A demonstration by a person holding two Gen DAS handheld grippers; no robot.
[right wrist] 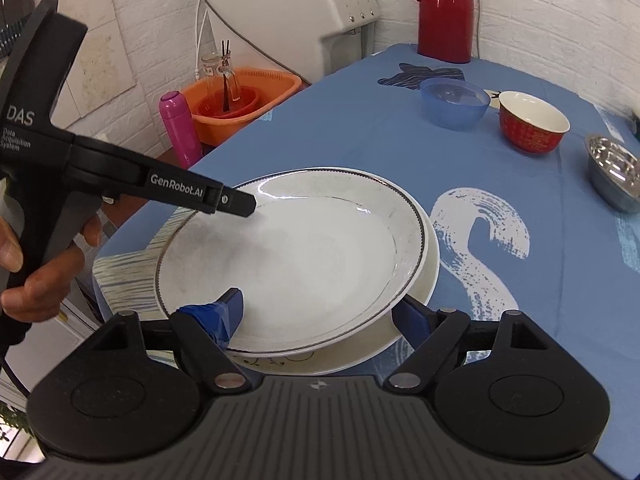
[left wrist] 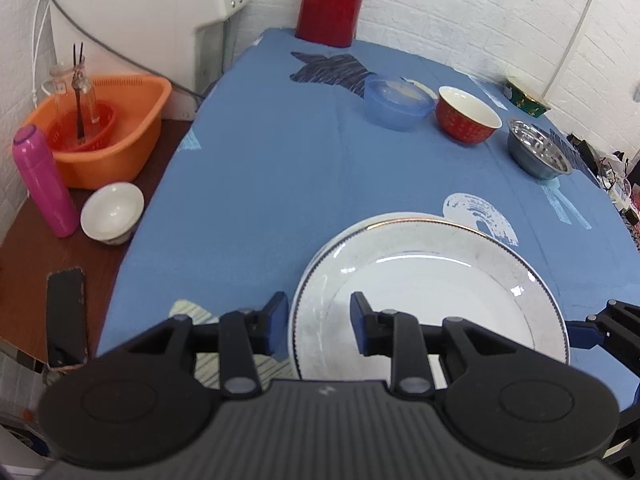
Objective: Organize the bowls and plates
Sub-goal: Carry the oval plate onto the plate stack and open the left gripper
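Plates sit stacked at the near edge of the blue tabletop (left wrist: 280, 168): the grey-rimmed plate (right wrist: 288, 256) rests askew on a white plate (right wrist: 360, 354). Both the left gripper (left wrist: 319, 326) and the right gripper (right wrist: 318, 314) are spread around its rim, neither pinching. A lopsided squeeze could slide it off. Beyond, the blue bowl (left wrist: 398, 102), red bowl (left wrist: 467, 114) and steel bowl (left wrist: 538, 154) look empty.

Plate (right wrist: 304, 248): glossy glazed ceramic, dark rim line. Cloth (left wrist: 280, 184): matt blue fabric. Steel bowl (left wrist: 538, 154): shiny metal. Blue bowl (left wrist: 396, 102): translucent plastic. Flask (left wrist: 330, 0): glossy red. Side table (left wrist: 28, 264): wood.
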